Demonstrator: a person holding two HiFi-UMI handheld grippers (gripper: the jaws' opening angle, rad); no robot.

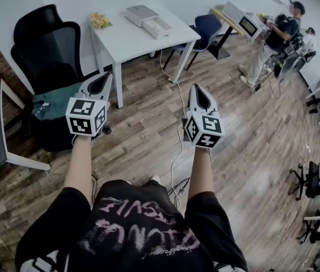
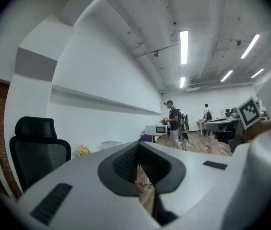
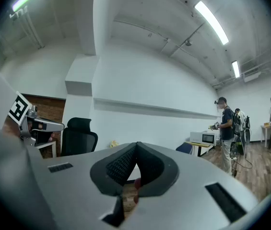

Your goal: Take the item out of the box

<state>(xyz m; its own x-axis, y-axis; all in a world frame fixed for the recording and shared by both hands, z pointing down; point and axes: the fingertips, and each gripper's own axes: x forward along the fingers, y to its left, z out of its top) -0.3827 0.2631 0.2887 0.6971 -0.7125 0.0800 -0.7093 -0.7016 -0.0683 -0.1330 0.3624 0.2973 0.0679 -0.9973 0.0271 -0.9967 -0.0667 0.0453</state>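
An open white box point(image 1: 148, 20) lies on the small white table point(image 1: 120, 41) across the wooden floor, well ahead of both grippers. I cannot see what is inside it. My left gripper point(image 1: 105, 76) is held level in front of me, its jaws shut with nothing between them; the left gripper view shows the same gripper point(image 2: 138, 145) pointing toward the box point(image 2: 109, 143) far off. My right gripper point(image 1: 197, 88) is level beside it, the jaws meeting at the tip, empty. The right gripper view shows that gripper point(image 3: 136, 145) aimed at the white wall.
A bunch of yellow flowers point(image 1: 99, 20) sits on the table's left corner. A black office chair point(image 1: 43, 44) stands left of the table, a blue chair point(image 1: 206, 27) right of it. A cable point(image 1: 176, 146) trails over the floor. A person point(image 1: 278, 35) stands at a desk far right.
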